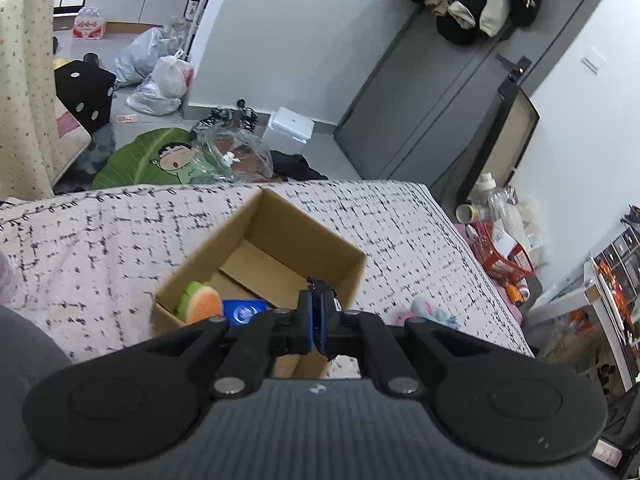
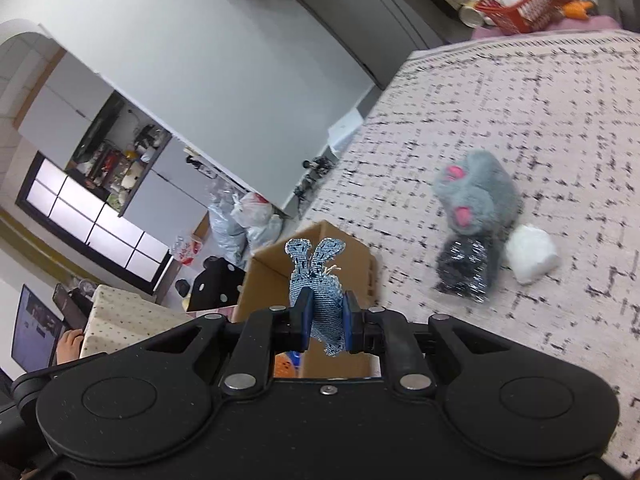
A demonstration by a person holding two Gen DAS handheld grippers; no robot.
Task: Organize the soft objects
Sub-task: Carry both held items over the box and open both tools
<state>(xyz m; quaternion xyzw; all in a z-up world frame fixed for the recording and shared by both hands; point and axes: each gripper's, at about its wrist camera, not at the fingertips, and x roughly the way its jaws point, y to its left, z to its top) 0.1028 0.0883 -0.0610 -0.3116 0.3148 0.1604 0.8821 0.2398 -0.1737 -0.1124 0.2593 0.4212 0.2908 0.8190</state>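
Note:
An open cardboard box [image 1: 340, 248] stands on the patterned bed cover [image 1: 100, 248]. Inside lie a burger-shaped plush [image 1: 202, 306] and a blue packet [image 1: 244, 312]. My left gripper [image 1: 319, 320] is shut and empty, hovering over the box's near side. My right gripper [image 2: 325, 320] is shut on a small denim bunny toy [image 2: 318, 284], held beside the box [image 2: 272, 276]. A grey plush with pink paws [image 2: 476, 200], a sparkly dark pouch [image 2: 464, 270] and a white soft block [image 2: 532, 254] lie on the cover [image 2: 520, 112] to the right. A pastel plush [image 1: 426, 312] lies right of the box.
A red basket [image 1: 504, 256] with bottles sits beyond the bed's right edge. Plastic bags [image 1: 160, 76], a green leaf cushion [image 1: 140, 156] and a white box [image 1: 290, 128] are on the floor behind. A dark door [image 1: 420, 112] stands at the back.

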